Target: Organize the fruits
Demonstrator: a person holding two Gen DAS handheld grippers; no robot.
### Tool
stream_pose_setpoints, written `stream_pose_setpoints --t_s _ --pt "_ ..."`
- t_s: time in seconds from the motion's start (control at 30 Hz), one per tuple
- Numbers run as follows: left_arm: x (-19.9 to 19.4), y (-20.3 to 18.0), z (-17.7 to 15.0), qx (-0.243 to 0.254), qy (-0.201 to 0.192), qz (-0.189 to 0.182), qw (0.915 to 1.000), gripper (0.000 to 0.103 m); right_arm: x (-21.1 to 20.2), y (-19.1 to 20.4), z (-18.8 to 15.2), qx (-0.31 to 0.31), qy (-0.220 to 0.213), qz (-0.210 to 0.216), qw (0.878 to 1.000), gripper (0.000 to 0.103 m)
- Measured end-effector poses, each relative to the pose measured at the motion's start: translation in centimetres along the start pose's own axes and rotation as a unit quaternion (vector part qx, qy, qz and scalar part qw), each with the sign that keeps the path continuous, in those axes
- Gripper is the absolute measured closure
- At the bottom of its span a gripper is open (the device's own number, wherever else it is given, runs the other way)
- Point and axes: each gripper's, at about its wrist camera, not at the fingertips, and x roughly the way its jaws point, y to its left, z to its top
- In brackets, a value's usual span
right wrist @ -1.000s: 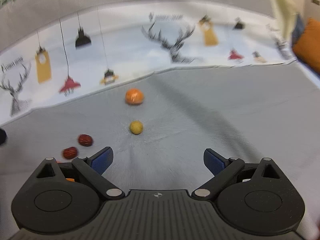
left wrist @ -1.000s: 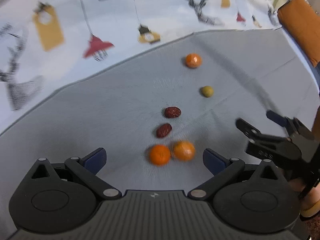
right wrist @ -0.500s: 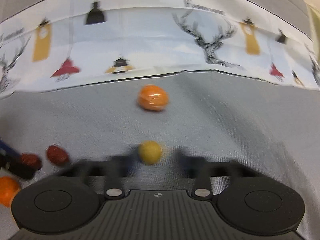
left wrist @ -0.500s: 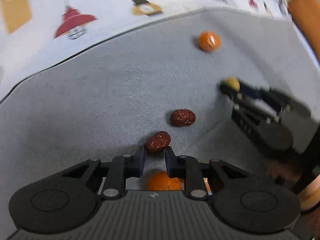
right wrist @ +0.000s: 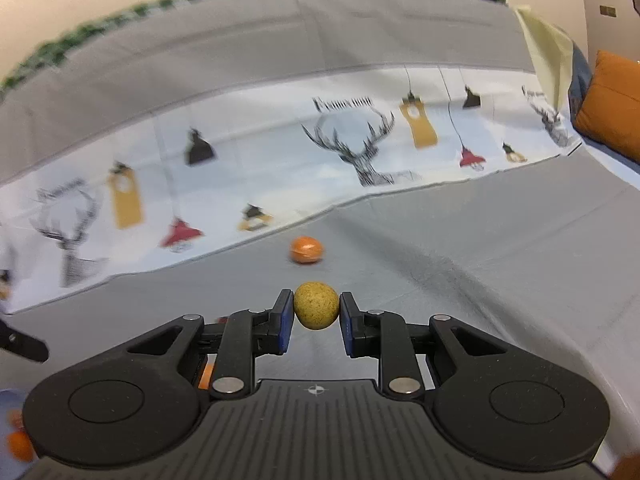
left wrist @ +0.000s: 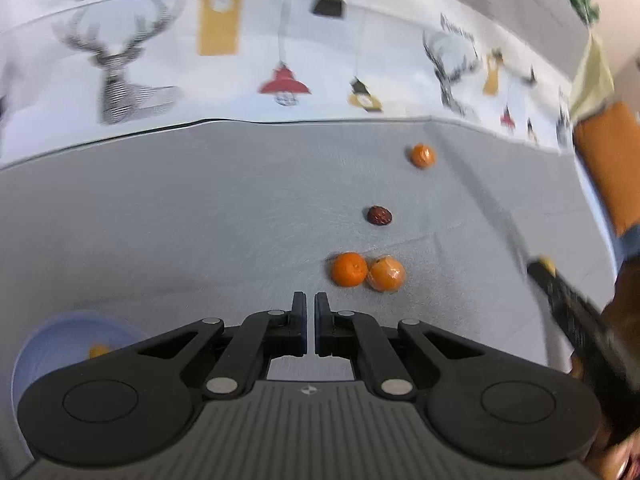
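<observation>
The right gripper (right wrist: 316,312) is seen closed on a small yellow fruit (right wrist: 315,305), which is pinched between the two blue pads (right wrist: 285,322) and held clear of the grey surface (right wrist: 480,300). In the left wrist view the same fruit (left wrist: 546,265) is glimpsed at the tip of that gripper, near the right edge.

The left gripper (left wrist: 310,312) is found fully shut, its fingers nearly touching, with nothing visible between them. Whether a date was carried away by it cannot be told.

A pale blue bowl (left wrist: 48,344) is noted at the lower left of the left wrist view, partly hidden behind the gripper body, with an orange item inside. It lies just beside the left gripper and well apart from the right one. It is judged to be the collecting place, so the held yellow fruit would have to be carried leftward across the loose fruit.

Loose on the grey surface are recorded: two oranges (left wrist: 366,271) touching one another just ahead and to the right of the left gripper, a dark red date (left wrist: 379,215) beyond them, and a lone orange (left wrist: 422,155) farther off near the printed cloth (left wrist: 280,60). The pair is nearest to the left hand.
</observation>
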Motion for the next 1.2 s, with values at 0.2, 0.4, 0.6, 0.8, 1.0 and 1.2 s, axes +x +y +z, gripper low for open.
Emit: stream_pose_setpoints --t_s 0.2,0.4,0.6,0.8,1.0,1.2 --pt "1.7 -1.4 -2.9 0.078 0.025 0.004 0.9966 0.077 -0.9 2.1 -2.2 -0.005 0.046 0.008 0.999 0.078" --pt "6.4 -2.3 -5.1 0.144 0.058 0.049 0.9867 0.055 1.4 1.1 -4.4 0.051 0.090 -0.026 0.994 0.077" --pt "10.4 -2.6 -5.0 0.180 0.071 0.062 0.9791 0.050 5.5 -0.8 -7.0 0.131 0.141 -0.059 0.980 0.077" --pt "9.7 -2.3 -4.4 0.172 0.076 0.048 0.9809 0.081 6.9 -1.6 -7.8 0.172 0.147 -0.056 0.973 0.077" --pt "-1.5 -0.4 -5.5 0.084 -0.001 0.039 0.9957 0.081 3.8 0.0 -5.9 0.135 0.114 -0.039 0.984 0.077" --pt "-13.9 1.5 -10.6 0.053 -0.054 0.092 0.9929 0.081 -6.9 4.0 -3.4 0.061 0.056 0.065 0.994 0.077"
